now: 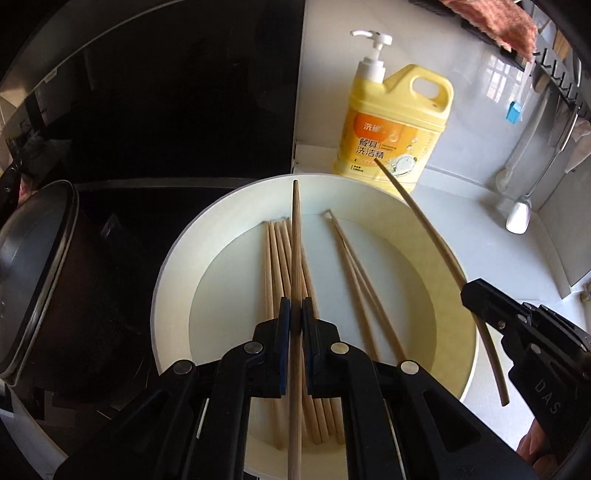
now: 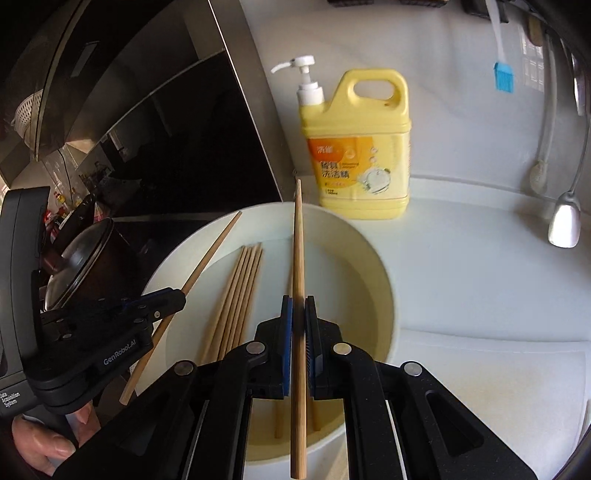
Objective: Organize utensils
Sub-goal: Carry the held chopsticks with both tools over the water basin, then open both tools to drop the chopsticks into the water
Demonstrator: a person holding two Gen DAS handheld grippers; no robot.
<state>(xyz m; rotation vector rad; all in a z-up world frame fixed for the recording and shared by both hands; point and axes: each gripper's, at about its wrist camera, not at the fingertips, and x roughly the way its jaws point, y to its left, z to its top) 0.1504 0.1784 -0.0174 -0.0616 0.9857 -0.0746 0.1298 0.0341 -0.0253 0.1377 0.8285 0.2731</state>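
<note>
Chopsticks [image 1: 295,258] [image 2: 298,258], one per gripper [image 1: 293,314] [image 2: 298,314], jaws clamped, seemingly above bowl [image 1: 177,266]

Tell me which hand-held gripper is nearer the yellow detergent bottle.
Right, by a little. The right hand-held gripper sits over the bowl's side nearest the bottle; the left hand-held gripper is farther left, toward the stove.

A: The chopsticks [image 1: 295,258] look like pale, matt wood with a fine grain; the bowl [image 1: 177,280] is smooth, cream and softly glossy.

B: The bottle [image 2: 364,147] is shiny yellow plastic with a glossy paper-like label. The pot [image 1: 33,280] has a brushed metal rim, and the tabletop [image 2: 480,280] is smooth, white and faintly reflective.

A: The cloth [image 1: 491,22] up top looks rough and woven.
</note>
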